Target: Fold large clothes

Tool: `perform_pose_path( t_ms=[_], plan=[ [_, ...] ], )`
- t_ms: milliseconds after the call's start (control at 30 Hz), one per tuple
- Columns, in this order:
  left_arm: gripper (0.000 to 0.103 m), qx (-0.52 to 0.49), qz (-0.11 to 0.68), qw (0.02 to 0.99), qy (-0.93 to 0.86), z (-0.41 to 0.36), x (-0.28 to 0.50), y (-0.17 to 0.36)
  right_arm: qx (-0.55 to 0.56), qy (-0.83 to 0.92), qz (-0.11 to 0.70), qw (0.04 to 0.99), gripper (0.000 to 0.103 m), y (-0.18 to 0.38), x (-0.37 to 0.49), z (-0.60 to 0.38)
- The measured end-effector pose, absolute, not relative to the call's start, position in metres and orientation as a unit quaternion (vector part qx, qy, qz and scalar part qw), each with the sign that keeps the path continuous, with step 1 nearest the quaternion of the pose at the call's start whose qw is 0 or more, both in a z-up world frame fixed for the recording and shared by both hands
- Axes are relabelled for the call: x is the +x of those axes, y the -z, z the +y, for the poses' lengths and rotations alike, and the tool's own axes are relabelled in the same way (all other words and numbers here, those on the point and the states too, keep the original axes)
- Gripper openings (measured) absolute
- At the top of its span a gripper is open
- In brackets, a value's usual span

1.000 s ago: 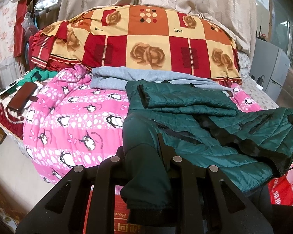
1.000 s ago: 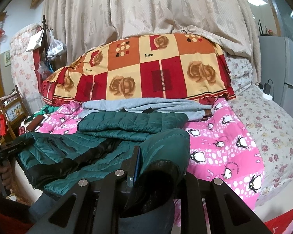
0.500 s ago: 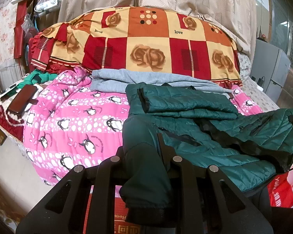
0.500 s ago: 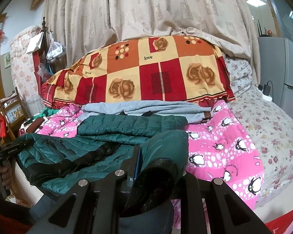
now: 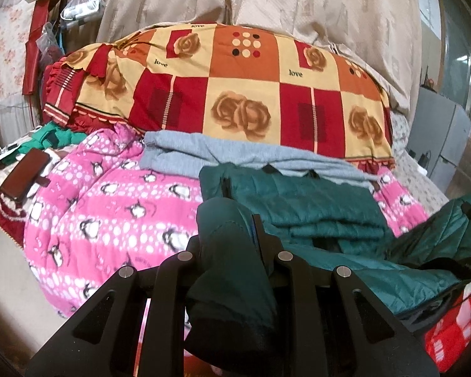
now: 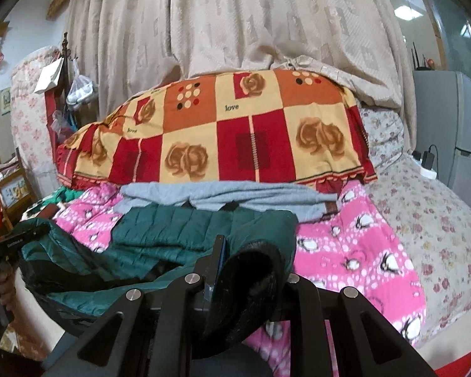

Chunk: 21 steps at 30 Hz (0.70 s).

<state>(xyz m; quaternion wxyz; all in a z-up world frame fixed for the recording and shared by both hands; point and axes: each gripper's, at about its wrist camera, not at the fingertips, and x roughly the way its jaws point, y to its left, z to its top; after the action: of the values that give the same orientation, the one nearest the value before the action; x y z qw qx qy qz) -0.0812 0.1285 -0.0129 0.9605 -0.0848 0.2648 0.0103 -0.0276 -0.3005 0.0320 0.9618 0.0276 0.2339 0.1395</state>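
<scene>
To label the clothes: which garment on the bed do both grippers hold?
The dark green quilted jacket. The left gripper and right gripper each clamp it; the grey garment behind lies untouched.

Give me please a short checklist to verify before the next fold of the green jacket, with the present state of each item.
1. Left gripper shut on green jacket: ok.
2. Right gripper shut on the jacket: ok.
3. Far part of the jacket lies on the pink penguin blanket: ok.
4. Grey garment lies apart behind the jacket: cannot tell, edges overlap.
5. Near hem flat and even between both grippers: not ok, it sags and bunches.
</scene>
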Motion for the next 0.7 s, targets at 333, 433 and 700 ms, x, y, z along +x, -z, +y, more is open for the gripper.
perform_pose_path(
  t_ms=[333,433,700],
  plan=[
    [0.018,-0.122,0.248,0.961,-0.025,0.144,-0.002,-0.002,0.063,-0.117,0.207,0.969,0.017,-0.038,0.042,-0.295],
    [0.018,-0.127,0.249,0.96,-0.036,0.149,0.033,-0.002,0.067,-0.105,0.203,0.971,0.017,-0.036,0.072,-0.292],
    [0.018,-0.123,0.288,0.946,-0.082,0.164,0.13,0.039,0.052,-0.07,0.237,0.968,0.017,0.001,0.167,-0.283]
  ],
)
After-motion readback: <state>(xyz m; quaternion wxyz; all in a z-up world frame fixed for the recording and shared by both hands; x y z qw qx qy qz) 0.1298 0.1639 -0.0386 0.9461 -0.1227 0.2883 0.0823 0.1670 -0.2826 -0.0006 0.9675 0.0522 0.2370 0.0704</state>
